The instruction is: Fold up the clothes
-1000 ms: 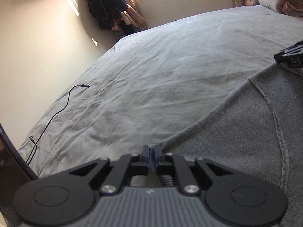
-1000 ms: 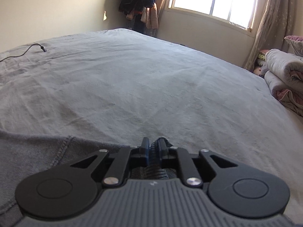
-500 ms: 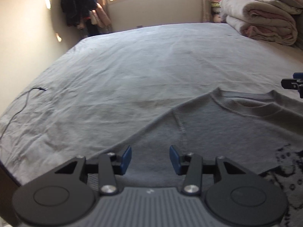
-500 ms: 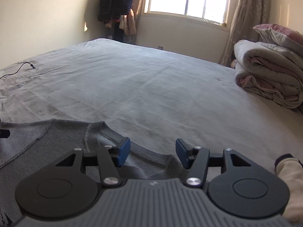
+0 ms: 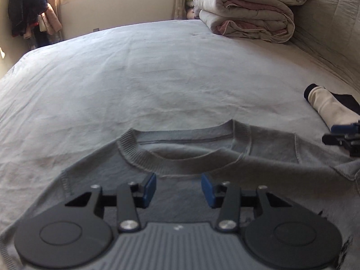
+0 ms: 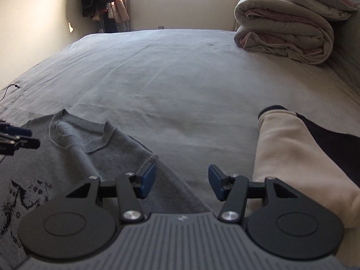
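One grey sweater [image 5: 180, 157] lies spread on the pale bed sheet [image 5: 157, 78] in the left wrist view, its ribbed neckline facing the window and a sleeve folded across the chest just below the collar. Above its front hangs the left gripper [image 5: 178, 190], angled downward, blue pads apart with nothing between them after the jaws have just been opening. At the right edge the right gripper's tip [image 5: 342, 136] shows only partly, and a cream sleeve with a dark cuff [image 5: 324, 103] is cut off there. From the right wrist view, the sweater [image 6: 90, 153] fills the lower left, a dark printed pattern on its front running out of frame. Over its edge hangs the right gripper [image 6: 181, 183], jaws parted and empty, recently opened and now narrowing a little. Beside it lies the cream sleeve [image 6: 292, 157].
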### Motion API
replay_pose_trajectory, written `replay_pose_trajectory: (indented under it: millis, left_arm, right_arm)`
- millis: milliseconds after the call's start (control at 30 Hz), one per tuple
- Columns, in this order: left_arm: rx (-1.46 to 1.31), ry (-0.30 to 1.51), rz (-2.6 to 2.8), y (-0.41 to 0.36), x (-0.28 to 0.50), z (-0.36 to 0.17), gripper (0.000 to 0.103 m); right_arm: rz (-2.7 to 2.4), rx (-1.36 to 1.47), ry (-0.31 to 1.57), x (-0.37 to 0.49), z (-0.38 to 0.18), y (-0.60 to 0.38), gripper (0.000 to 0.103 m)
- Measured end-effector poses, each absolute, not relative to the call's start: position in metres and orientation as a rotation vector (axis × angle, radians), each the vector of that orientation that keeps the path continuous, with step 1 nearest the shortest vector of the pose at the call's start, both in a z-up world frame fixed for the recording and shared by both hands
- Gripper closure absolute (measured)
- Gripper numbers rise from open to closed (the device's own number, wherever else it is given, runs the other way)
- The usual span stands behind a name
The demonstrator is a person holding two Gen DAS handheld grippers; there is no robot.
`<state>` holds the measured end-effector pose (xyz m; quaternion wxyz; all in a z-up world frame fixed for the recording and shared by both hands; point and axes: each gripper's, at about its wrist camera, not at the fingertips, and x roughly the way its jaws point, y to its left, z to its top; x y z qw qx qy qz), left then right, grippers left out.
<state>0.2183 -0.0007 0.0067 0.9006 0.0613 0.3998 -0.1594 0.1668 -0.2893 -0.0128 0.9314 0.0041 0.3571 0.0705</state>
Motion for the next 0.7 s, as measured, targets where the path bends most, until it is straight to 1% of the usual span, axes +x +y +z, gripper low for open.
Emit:
replay_pose_trajectory:
  millis: [33,100,200,233,300,367,433,467,500,533,567,600,633,700]
  left_arm:
    - [0.104,0.83,-0.338,-0.007,0.224,0.005,0.058]
    - [0.063,0.834,-0.357,-0.02,0.235,0.001,0.064]
    - [0.024,0.843,-0.385,-0.038,0.249,-0.005,0.069]
    - [0.013,0.846,-0.395,-0.044,0.253,-0.007,0.069]
    - [-0.008,0.853,-0.413,-0.055,0.261,-0.011,0.072]
    - [-0.024,0.863,-0.428,-0.065,0.267,-0.016,0.072]
    - [-0.035,0.87,-0.442,-0.075,0.271,-0.019,0.073]
    - [-0.039,0.87,-0.447,-0.079,0.273,-0.021,0.074]
    - [-0.04,0.869,-0.452,-0.083,0.274,-0.022,0.077]
    - [-0.041,0.869,-0.456,-0.088,0.275,-0.023,0.079]
    - [-0.039,0.867,-0.457,-0.092,0.276,-0.024,0.085]
    - [-0.033,0.862,-0.452,-0.096,0.275,-0.025,0.098]
    - [-0.028,0.857,-0.446,-0.099,0.274,-0.025,0.101]
    - [-0.028,0.811,-0.437,-0.104,0.27,-0.021,0.101]
  right_arm:
    - [0.155,0.004,0.747,0.166,-0.016,-0.294,0.049]
    - [0.172,-0.013,0.776,0.162,-0.023,-0.302,0.052]
    - [0.197,-0.033,0.814,0.16,-0.033,-0.31,0.054]
    - [0.207,-0.037,0.826,0.159,-0.036,-0.313,0.055]
    - [0.225,-0.056,0.838,0.157,-0.041,-0.316,0.06]
    - [0.245,-0.066,0.836,0.153,-0.043,-0.319,0.061]
    - [0.257,-0.061,0.84,0.151,-0.043,-0.321,0.066]
    - [0.263,-0.062,0.844,0.15,-0.043,-0.321,0.071]
    - [0.271,-0.065,0.849,0.148,-0.043,-0.321,0.079]
    - [0.276,-0.076,0.851,0.146,-0.042,-0.319,0.083]
    - [0.275,-0.095,0.849,0.144,-0.042,-0.316,0.09]
    - [0.274,-0.113,0.847,0.142,-0.042,-0.312,0.096]
    - [0.266,-0.135,0.842,0.14,-0.041,-0.309,0.097]
    - [0.221,-0.191,0.816,0.135,-0.036,-0.3,0.098]
